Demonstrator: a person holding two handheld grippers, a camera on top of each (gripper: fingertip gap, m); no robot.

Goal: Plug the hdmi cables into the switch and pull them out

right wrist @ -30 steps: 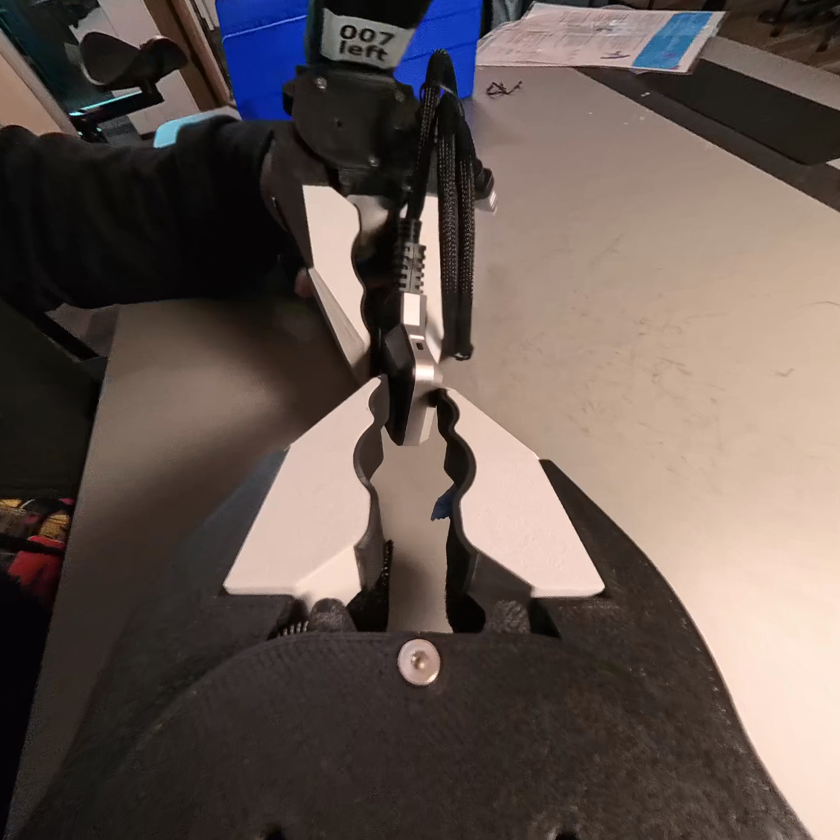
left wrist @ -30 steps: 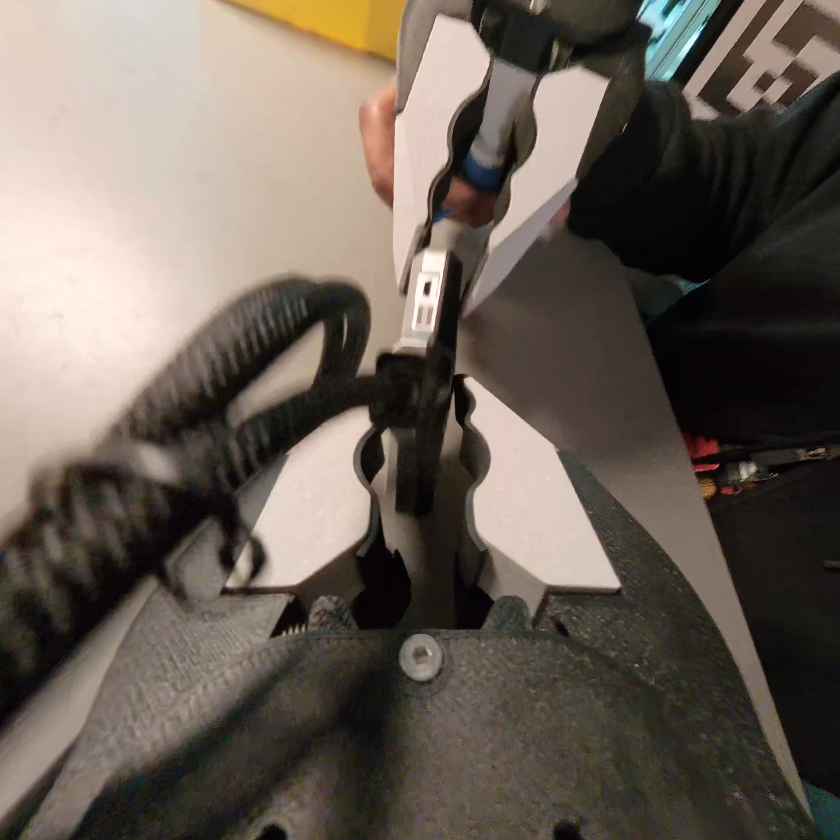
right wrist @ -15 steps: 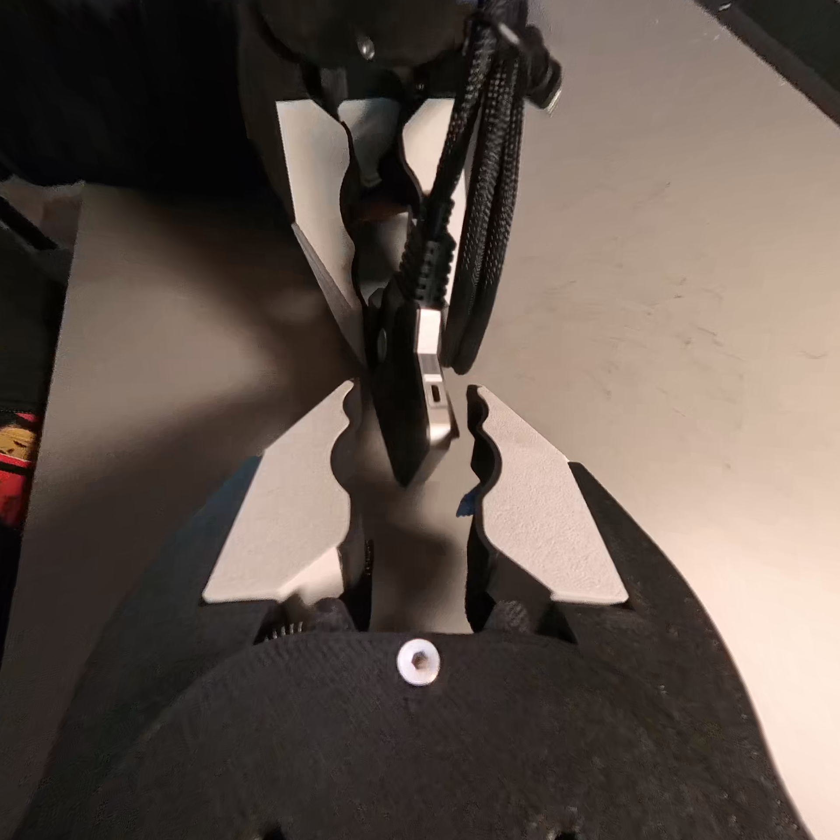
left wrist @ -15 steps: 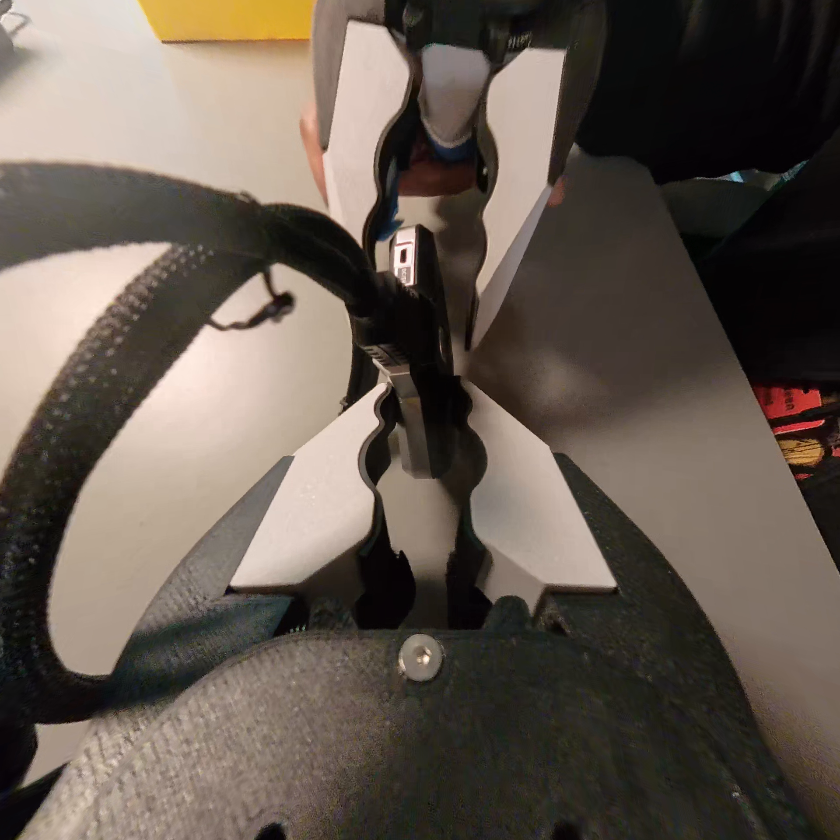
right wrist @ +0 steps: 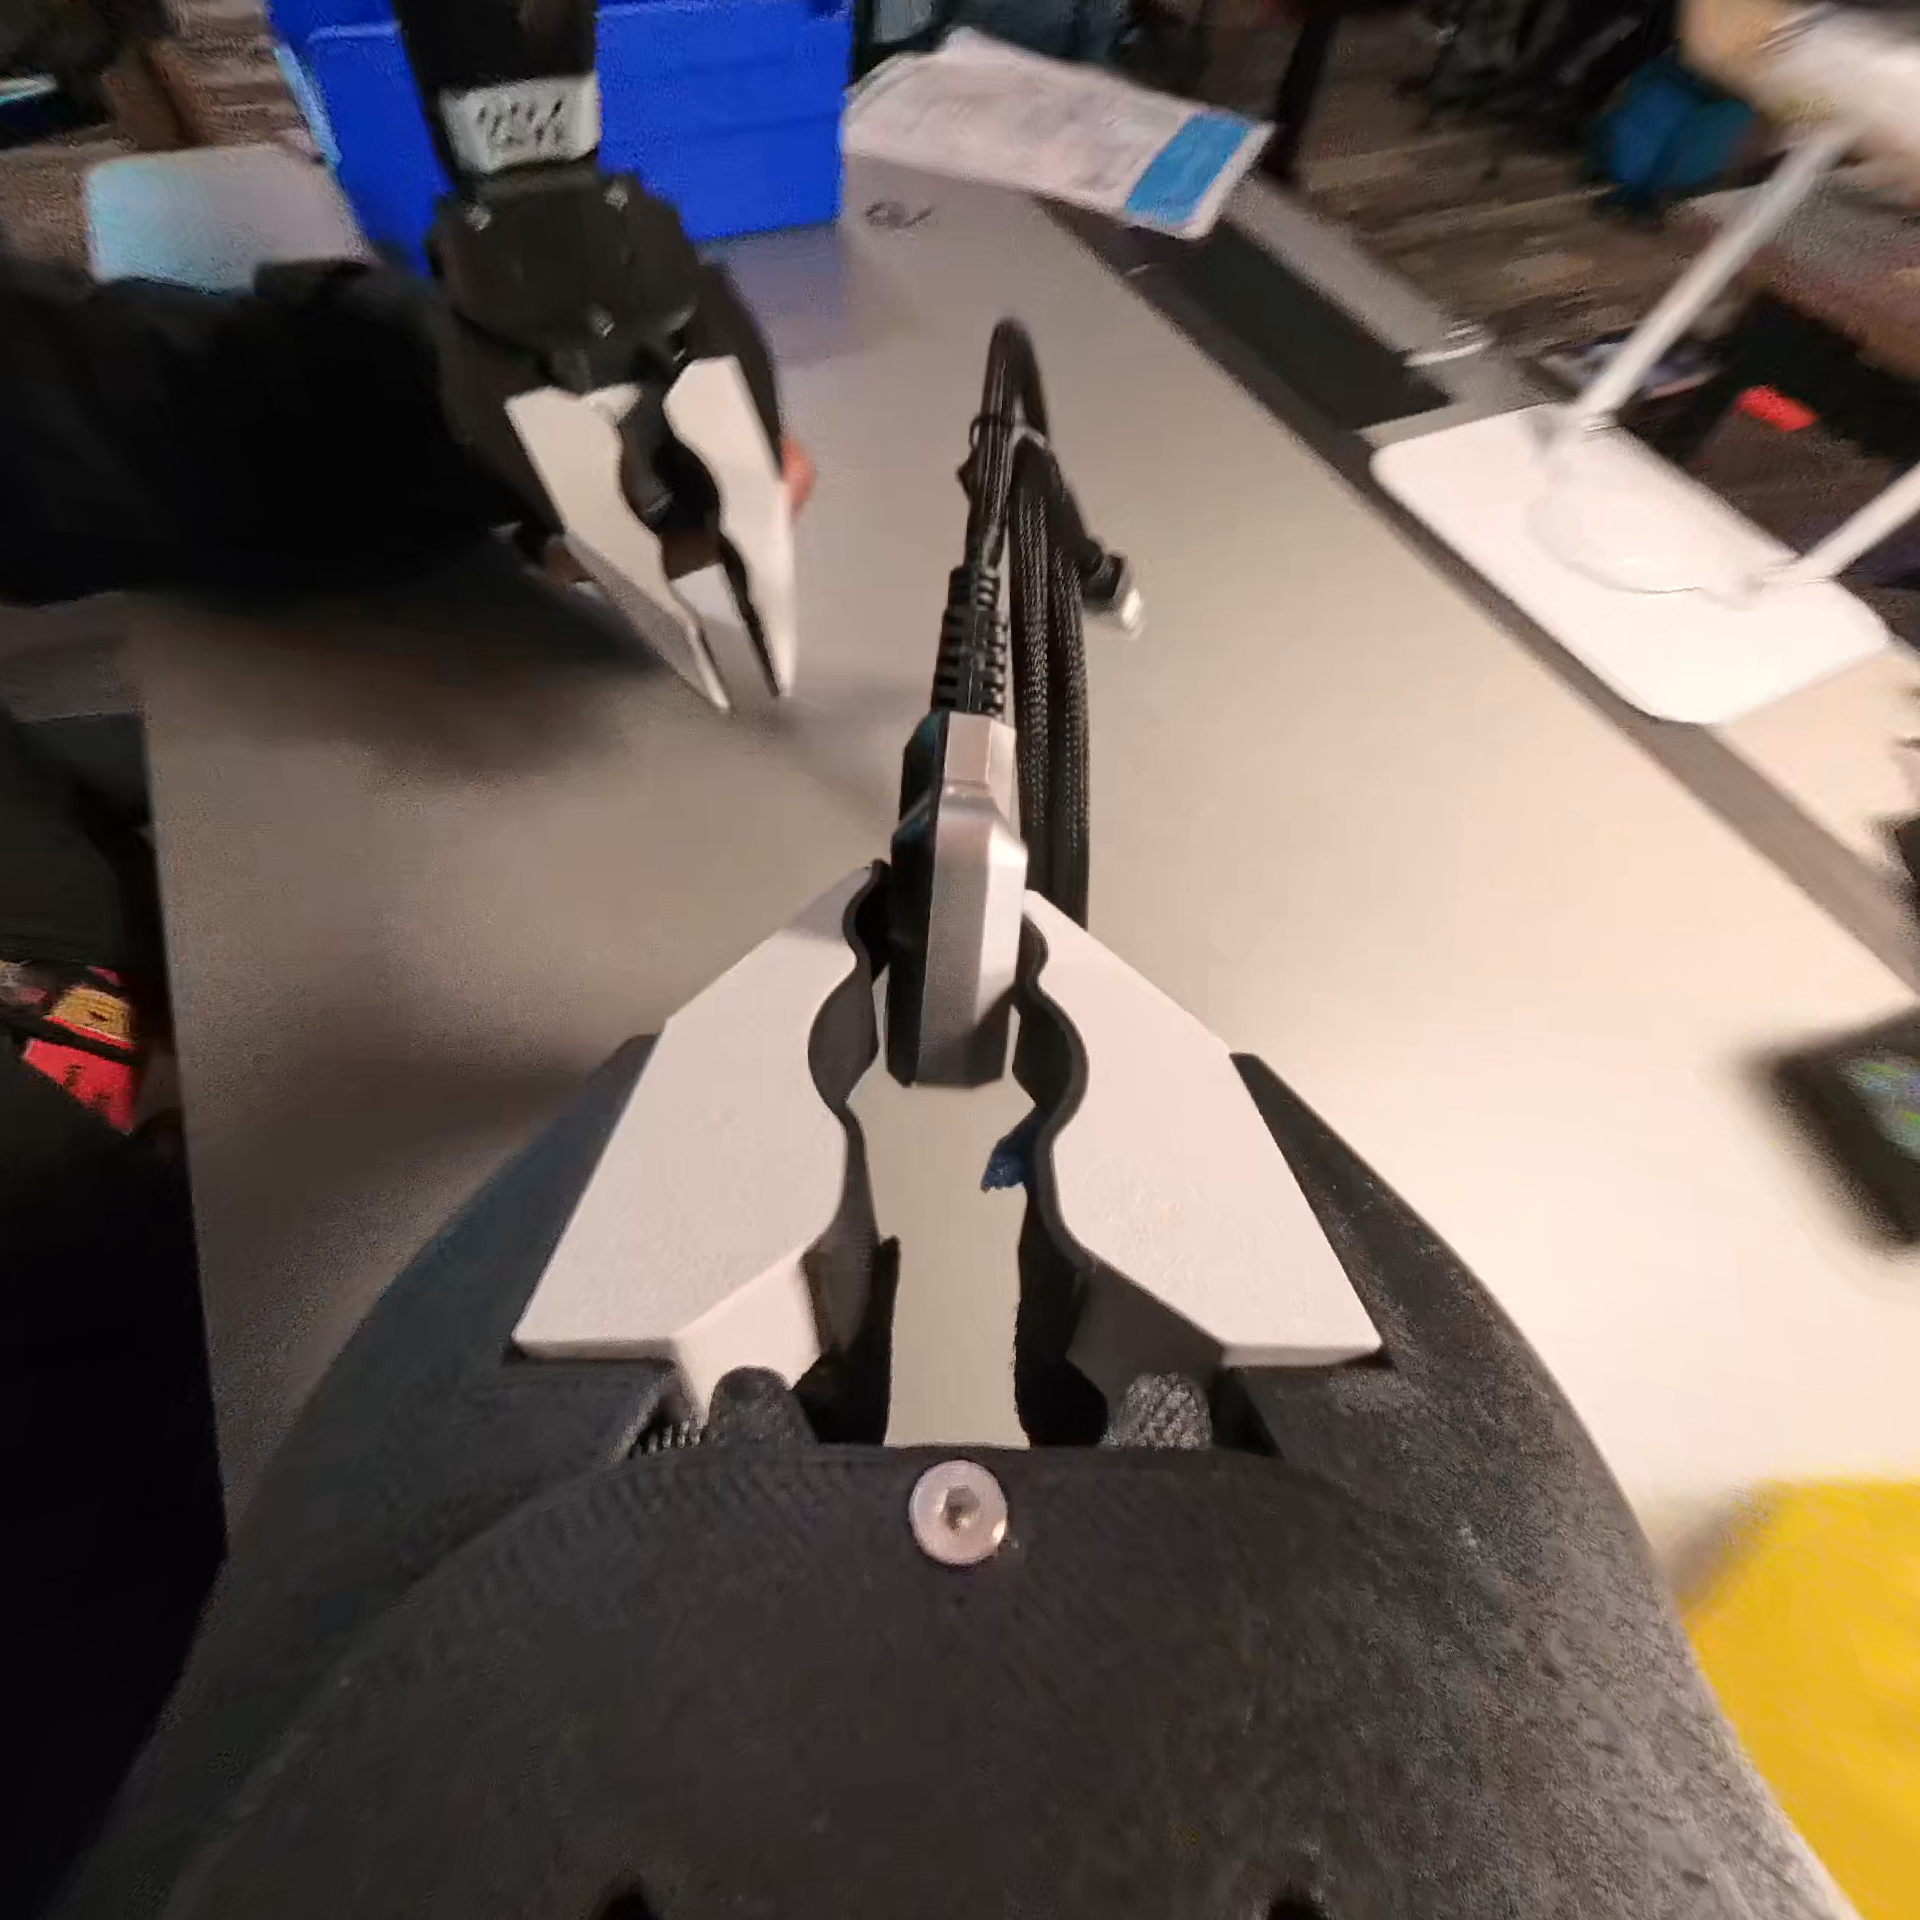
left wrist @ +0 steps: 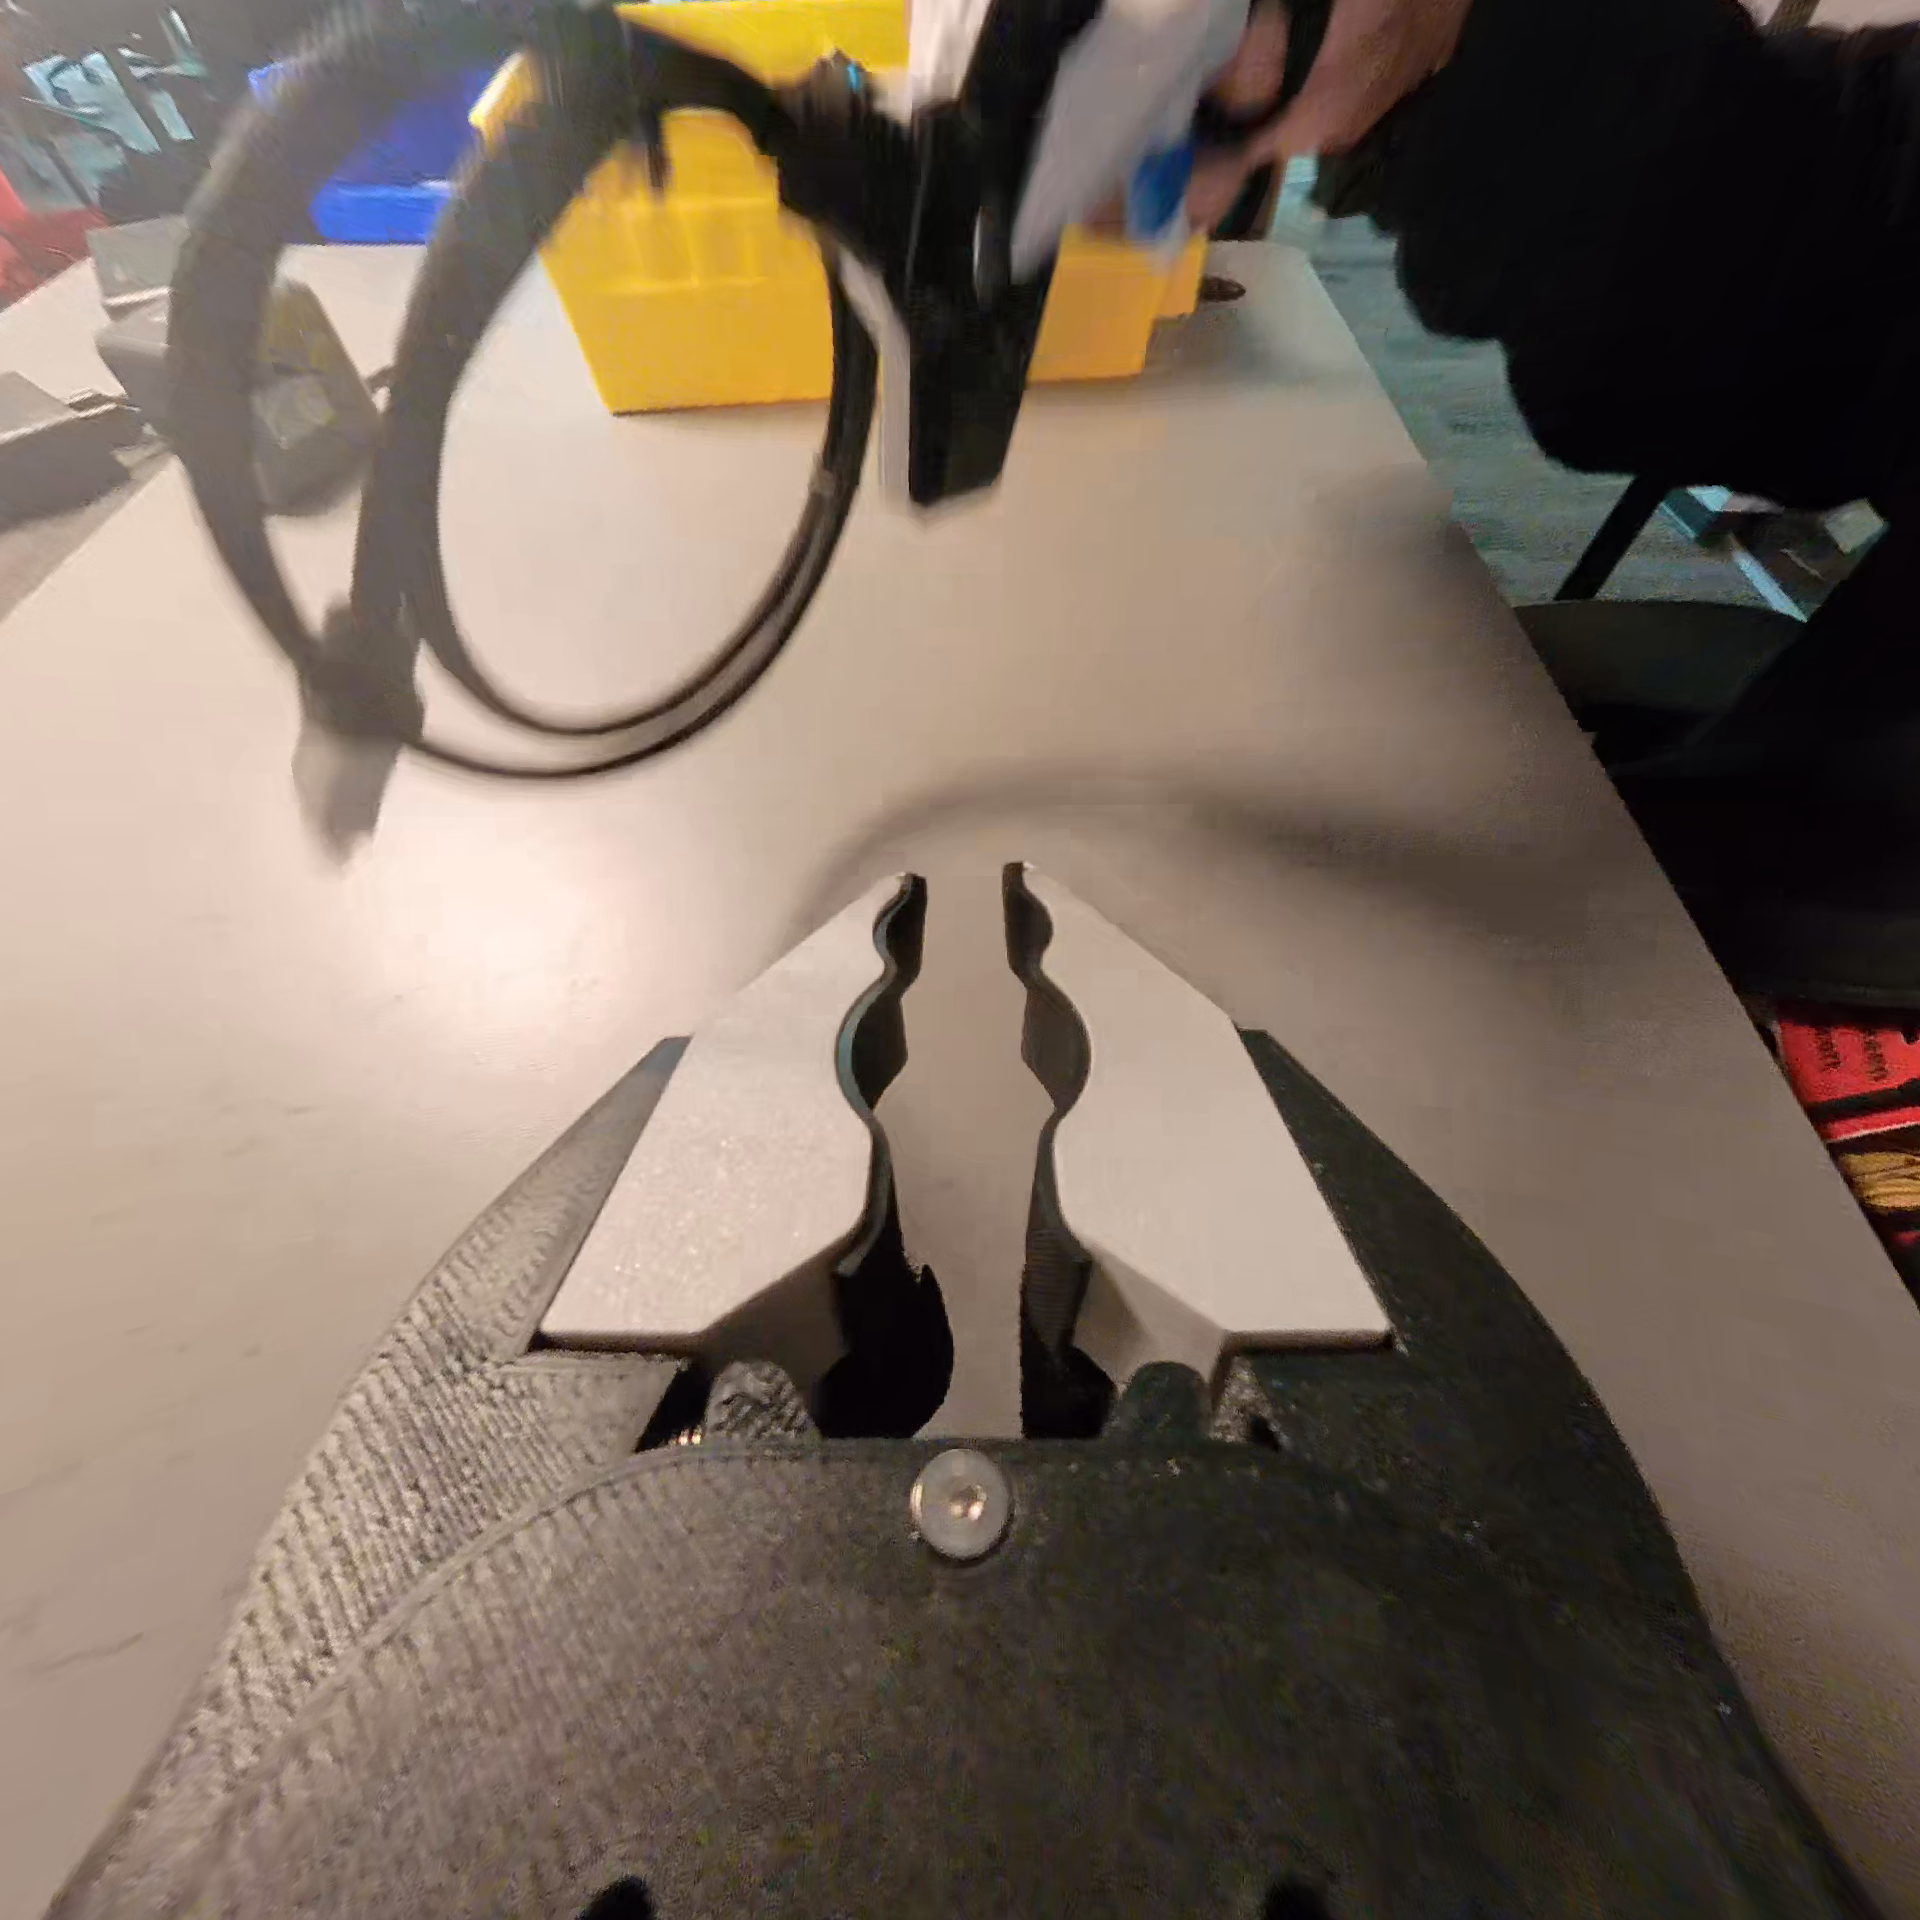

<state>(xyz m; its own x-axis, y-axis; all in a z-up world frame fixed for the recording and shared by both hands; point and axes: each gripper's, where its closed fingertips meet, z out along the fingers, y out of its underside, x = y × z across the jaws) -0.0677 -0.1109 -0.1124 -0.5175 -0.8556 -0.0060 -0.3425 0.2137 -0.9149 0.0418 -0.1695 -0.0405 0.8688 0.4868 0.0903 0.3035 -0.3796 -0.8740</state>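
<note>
My right gripper (right wrist: 951,894) is shut on the switch (right wrist: 951,935), a flat silver and black box held on edge above the table. A black braided HDMI cable (right wrist: 1049,727) is plugged into the switch's far end and loops down; its free plug (right wrist: 1117,603) hangs loose. My left gripper (left wrist: 961,883) is empty, its jaws a narrow gap apart, low over the grey table (left wrist: 520,1039). It also shows in the right wrist view (right wrist: 748,691), left of the switch. In the left wrist view the switch (left wrist: 961,395) and the cable loop (left wrist: 260,416) are blurred, high and far.
A yellow bin (left wrist: 727,291) and a blue bin (left wrist: 384,197) stand at the table's far end. The table's right edge (left wrist: 1558,675) drops off. In the right wrist view a blue bin (right wrist: 717,114), papers (right wrist: 1049,135) and a white lamp base (right wrist: 1621,561) lie beyond. My hands' fingertips stand some 15 cm from each other.
My left gripper has let go of the switch and drawn back from it. My right gripper has closed on the switch and carries it away with the cable still plugged in.
</note>
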